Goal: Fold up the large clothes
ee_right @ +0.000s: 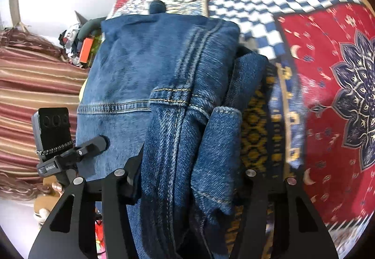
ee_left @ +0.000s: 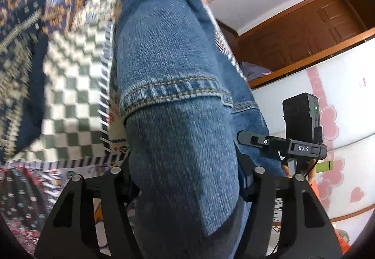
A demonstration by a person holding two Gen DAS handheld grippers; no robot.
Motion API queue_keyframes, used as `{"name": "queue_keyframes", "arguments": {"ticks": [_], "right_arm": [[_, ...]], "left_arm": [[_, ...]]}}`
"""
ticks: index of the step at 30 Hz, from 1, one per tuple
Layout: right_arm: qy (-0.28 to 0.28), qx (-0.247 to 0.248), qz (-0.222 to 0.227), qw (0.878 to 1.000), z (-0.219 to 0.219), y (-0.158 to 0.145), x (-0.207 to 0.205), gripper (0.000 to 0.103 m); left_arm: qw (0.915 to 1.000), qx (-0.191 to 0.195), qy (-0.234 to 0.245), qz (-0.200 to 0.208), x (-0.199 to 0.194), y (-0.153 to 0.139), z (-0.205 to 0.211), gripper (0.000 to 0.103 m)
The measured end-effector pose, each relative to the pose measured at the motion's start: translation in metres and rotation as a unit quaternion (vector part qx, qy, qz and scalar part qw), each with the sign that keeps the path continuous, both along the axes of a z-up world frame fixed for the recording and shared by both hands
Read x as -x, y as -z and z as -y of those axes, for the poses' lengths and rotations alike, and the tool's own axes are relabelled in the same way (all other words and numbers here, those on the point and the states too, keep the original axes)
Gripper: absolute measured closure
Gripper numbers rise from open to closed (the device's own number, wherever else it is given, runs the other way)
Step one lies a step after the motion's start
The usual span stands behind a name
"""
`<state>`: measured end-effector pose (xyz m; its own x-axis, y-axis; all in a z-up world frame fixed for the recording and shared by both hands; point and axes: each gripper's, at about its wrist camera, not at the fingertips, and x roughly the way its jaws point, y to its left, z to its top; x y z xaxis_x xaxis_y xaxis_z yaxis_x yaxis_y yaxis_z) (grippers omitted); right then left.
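Observation:
Blue jeans (ee_left: 164, 48) are folded into a thick bundle on a patchwork bedspread (ee_left: 70, 95). In the left wrist view a stitched hem (ee_left: 173, 92) crosses the bundle, and its near end fills the gap in my left gripper (ee_left: 185, 172), whose fingers press on the denim from both sides. In the right wrist view the same jeans (ee_right: 145, 59) show seams and bunched folds. Here my right gripper (ee_right: 186, 174) is shut on a wad of several denim layers. The fingertips of both grippers are partly hidden by cloth.
The bedspread (ee_right: 328, 71) extends right in red, blue and checked patches. A black camera unit of the other gripper (ee_left: 300, 118) sits close by at the right. Behind are a wooden door (ee_left: 304, 31), a white cabinet with pink hearts (ee_left: 339, 118), a striped curtain (ee_right: 35, 83) and clutter (ee_right: 79, 48).

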<state>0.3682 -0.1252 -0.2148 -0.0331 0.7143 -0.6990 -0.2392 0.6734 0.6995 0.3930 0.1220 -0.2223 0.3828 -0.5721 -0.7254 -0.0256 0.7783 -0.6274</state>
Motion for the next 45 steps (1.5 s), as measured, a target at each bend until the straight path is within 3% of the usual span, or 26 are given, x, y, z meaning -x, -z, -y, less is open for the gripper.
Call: {"name": "queue_keyframes", "arguments": {"ticks": [11, 14, 16, 18, 21, 24, 28, 30, 34, 39, 42, 45], "right_arm": [[-0.029, -0.034, 0.132, 0.990, -0.091, -0.119, 0.015, 0.055], [-0.035, -0.041, 0.168, 0.984, -0.124, -0.143, 0.013, 0.065], [-0.058, -0.078, 0.156, 0.983, -0.148, -0.149, 0.009, 0.073], [-0.072, -0.065, 0.168, 0.981, -0.179, -0.147, 0.008, 0.073], [-0.084, -0.016, 0.172, 0.981, -0.227, -0.116, 0.005, 0.073], [-0.091, 0.019, 0.122, 0.988, -0.267, -0.056, -0.007, 0.073], [-0.099, 0.032, 0.090, 0.991, -0.299, 0.005, -0.009, 0.073], [-0.103, 0.032, 0.101, 0.989, -0.309, 0.012, -0.008, 0.071], [-0.132, 0.075, 0.131, 0.980, -0.329, 0.020, -0.004, 0.067], [-0.130, 0.100, 0.175, 0.971, -0.323, -0.002, 0.005, 0.062], [-0.127, 0.122, 0.239, 0.955, -0.319, -0.024, 0.024, 0.061], [-0.120, 0.143, 0.300, 0.935, -0.314, -0.037, 0.045, 0.057]], "left_arm": [[0.9911, -0.019, -0.061, 0.117, 0.047, -0.112, -0.093, 0.042], [0.9857, -0.046, -0.087, 0.136, 0.053, -0.128, -0.133, 0.042], [0.9831, -0.049, -0.091, 0.151, 0.057, -0.129, -0.155, 0.044], [0.9847, -0.033, -0.091, 0.145, 0.057, -0.117, -0.177, 0.046], [0.9827, -0.098, -0.119, 0.103, 0.048, -0.067, -0.207, 0.046], [0.9832, -0.060, -0.170, 0.026, 0.048, 0.002, -0.258, 0.046], [0.9826, -0.011, -0.185, -0.002, 0.063, 0.057, -0.295, 0.045], [0.9826, -0.009, -0.186, 0.010, 0.071, 0.063, -0.298, 0.042], [0.9805, -0.053, -0.188, 0.018, 0.081, 0.063, -0.285, 0.035], [0.9735, -0.124, -0.191, 0.021, 0.087, 0.033, -0.273, 0.032], [0.9614, -0.195, -0.191, 0.033, 0.096, 0.011, -0.261, 0.032], [0.9436, -0.265, -0.189, 0.058, 0.114, -0.002, -0.251, 0.023]]}}
